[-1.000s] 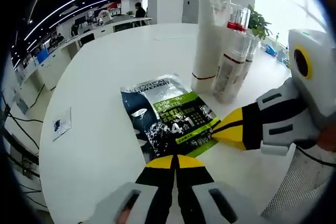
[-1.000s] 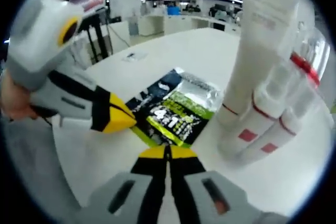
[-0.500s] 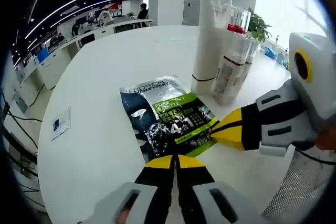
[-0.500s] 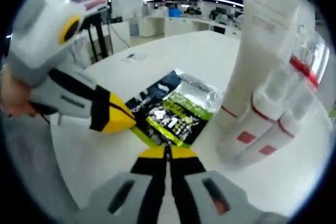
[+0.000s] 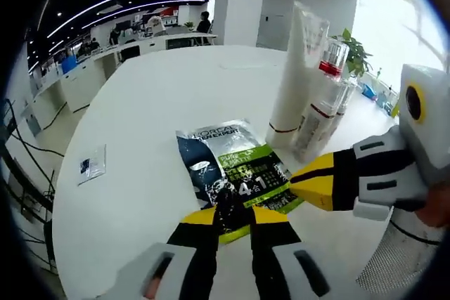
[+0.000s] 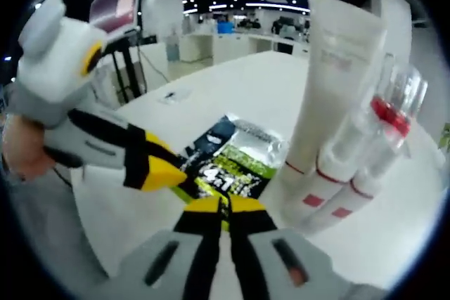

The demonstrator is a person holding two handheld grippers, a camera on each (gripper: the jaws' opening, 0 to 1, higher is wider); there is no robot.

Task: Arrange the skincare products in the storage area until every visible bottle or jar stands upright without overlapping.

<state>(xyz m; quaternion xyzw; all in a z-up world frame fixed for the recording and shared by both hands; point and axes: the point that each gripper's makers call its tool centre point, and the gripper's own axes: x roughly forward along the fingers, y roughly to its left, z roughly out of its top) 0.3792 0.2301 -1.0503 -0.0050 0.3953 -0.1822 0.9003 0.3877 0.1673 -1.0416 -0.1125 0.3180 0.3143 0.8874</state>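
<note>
Left gripper view showed my left gripper (image 5: 233, 217) and right gripper (image 5: 295, 180) had clamped and slightly lifted the sachet (image 5: 235, 170); tube (image 5: 295, 75) beyond.

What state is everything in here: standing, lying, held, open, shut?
White tube: standing upright.
Red-capped bottles: upright, beside the tube.
Sachet: lying flat on the table, both grippers pinching its near edge.
Left gripper: jaws shut on the sachet.
Right gripper: jaws shut on the sachet.
</note>
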